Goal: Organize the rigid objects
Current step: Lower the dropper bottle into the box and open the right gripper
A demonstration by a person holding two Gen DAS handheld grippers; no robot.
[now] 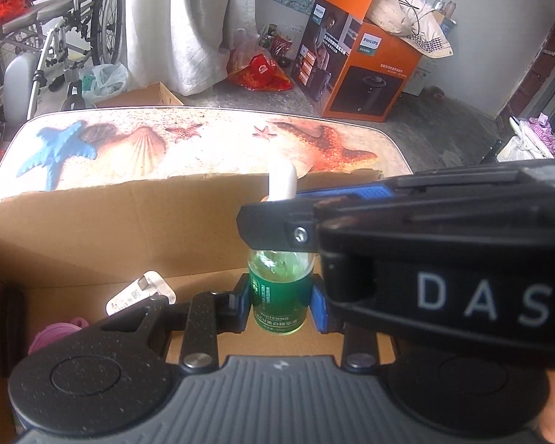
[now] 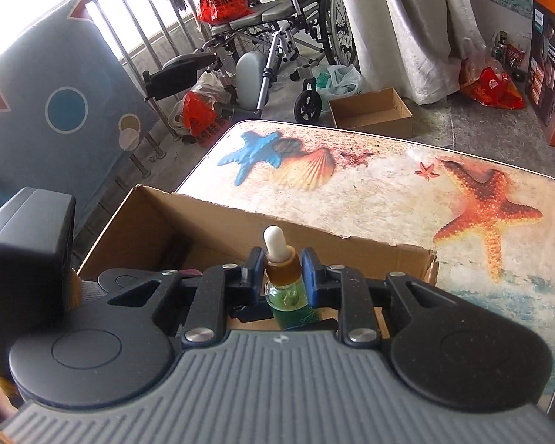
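Through the left wrist view, the left tool (image 1: 281, 305) is clenched on the lower body of a green dropper bottle (image 1: 280, 288), one blue pad on each side of its label. The bottle stands upright inside the cardboard box (image 1: 92, 229), and the view does not settle whether it rests on the box floor or hangs just above it. Above the left tool, the right tool (image 1: 277, 207) crosses in from the right at the bottle's neck, with the white rubber bulb (image 1: 282, 183) poking up past it. To the left of the left tool, on the box floor, lie a small white packet (image 1: 140, 292) and something pink (image 1: 55, 335).

Through the right wrist view, the right tool (image 2: 280, 268) brackets the bottle's amber collar (image 2: 282, 266). Its pads sit just beside the collar, and I cannot tell whether they actually press it. Beyond the tool, the box's far wall gives way to the starfish-printed table (image 2: 388, 192).

With two tools on one small glass bottle, I would keep it vertical, let only one tool bear the load, and avoid squeezing the bulb. Set it down flat near the box wall, then release the lower grip before withdrawing upward.
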